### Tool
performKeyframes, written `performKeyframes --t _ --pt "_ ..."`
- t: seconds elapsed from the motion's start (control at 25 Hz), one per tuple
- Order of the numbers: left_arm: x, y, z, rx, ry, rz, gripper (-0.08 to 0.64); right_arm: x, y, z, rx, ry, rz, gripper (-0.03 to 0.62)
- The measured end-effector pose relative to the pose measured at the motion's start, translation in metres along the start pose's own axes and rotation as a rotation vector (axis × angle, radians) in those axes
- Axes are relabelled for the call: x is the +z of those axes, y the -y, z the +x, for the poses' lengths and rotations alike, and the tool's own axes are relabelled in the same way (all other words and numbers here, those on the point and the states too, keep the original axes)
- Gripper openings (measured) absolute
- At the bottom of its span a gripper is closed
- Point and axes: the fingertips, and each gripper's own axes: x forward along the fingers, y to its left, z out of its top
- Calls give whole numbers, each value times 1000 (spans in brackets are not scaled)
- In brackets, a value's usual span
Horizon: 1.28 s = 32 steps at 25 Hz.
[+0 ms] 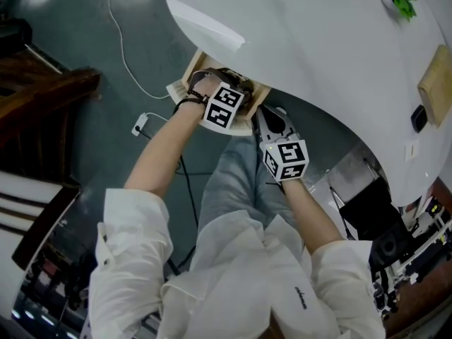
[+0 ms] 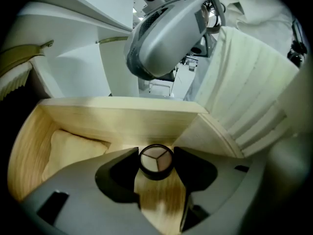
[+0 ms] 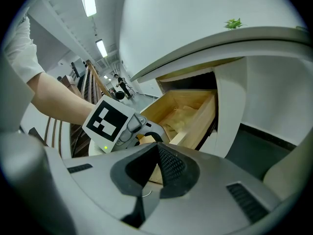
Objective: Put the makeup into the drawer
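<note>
Compact (image 2: 156,161): inside drawer (image 2: 122,119), over its floor, clamped between the left gripper (image 2: 155,152) jaws.
Right gripper (image 3: 155,148): jaws together, empty, outside drawer front.
Do well: lower to drawer floor, then release clear of walls.

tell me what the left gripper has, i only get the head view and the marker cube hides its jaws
Observer: In the left gripper view, the left gripper is shut on a round black compact with three shades showing.
Operator: is it inside the drawer
Observer: It sits within the drawer walls, above the wooden floor. I can't tell whether it touches the floor.
Operator: anything else in there
Observer: A cream cloth lies at the left of the drawer in that view, apart from the compact.
</note>
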Motion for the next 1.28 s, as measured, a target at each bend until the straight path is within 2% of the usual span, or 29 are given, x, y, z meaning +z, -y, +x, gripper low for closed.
performKeyframes --t 0.48,0.64,0.72,0.84,0.96,1.0,1.08,1.28 --pt "-5 -4 6 -13 -17 -1 249 -1 -9 2 17 -7 -4 17" --pt "-4 -5 1 8 -24 29 252 5 -10 -2 16 8 -4 17" --pt "1 -7 -10 43 -12 44 243 11 -12 -9 18 22 -1 17" --pt "13 -10 -38 111 25 39 192 26 -18 -24 24 55 6 17" --pt "34 -13 -74 208 83 38 105 49 -25 -44 28 97 -4 17" --pt "44 -16 -87 242 106 22 73 57 -26 -51 27 112 -9 17" --pt "70 -23 -113 313 168 -15 52 77 -25 -70 19 148 -14 17" --pt "136 -28 -191 484 322 -103 32 132 -25 -131 -21 251 -24 17"
